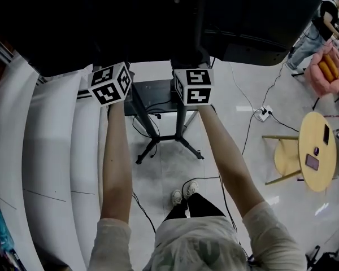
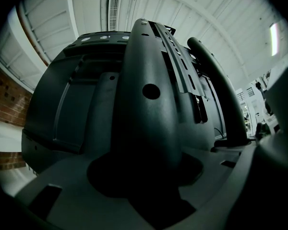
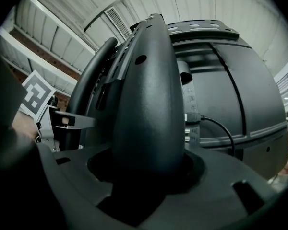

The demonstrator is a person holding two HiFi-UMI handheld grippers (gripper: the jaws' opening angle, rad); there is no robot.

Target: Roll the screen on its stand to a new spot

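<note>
The big dark screen (image 1: 158, 16) fills the top of the head view, and its black stand (image 1: 179, 123) runs down to splayed wheeled legs (image 1: 158, 143) on the pale floor. My left gripper (image 1: 110, 83) and right gripper (image 1: 193, 85) are raised side by side against the back of the stand, just under the screen. In the left gripper view a thick black upright bar (image 2: 149, 104) of the mount sits right between the left gripper's (image 2: 149, 171) jaws. The right gripper (image 3: 146, 171) holds a matching upright bar (image 3: 149, 95) the same way. The fingertips themselves are hidden in both views.
A round yellow table (image 1: 322, 129) with small devices on it stands at the right. Near it lie a white power strip (image 1: 264, 113) and cables (image 1: 246, 134). A pink seat (image 1: 326, 69) and a person (image 1: 319, 30) are at the far right. White curved panels (image 1: 45, 151) line the left.
</note>
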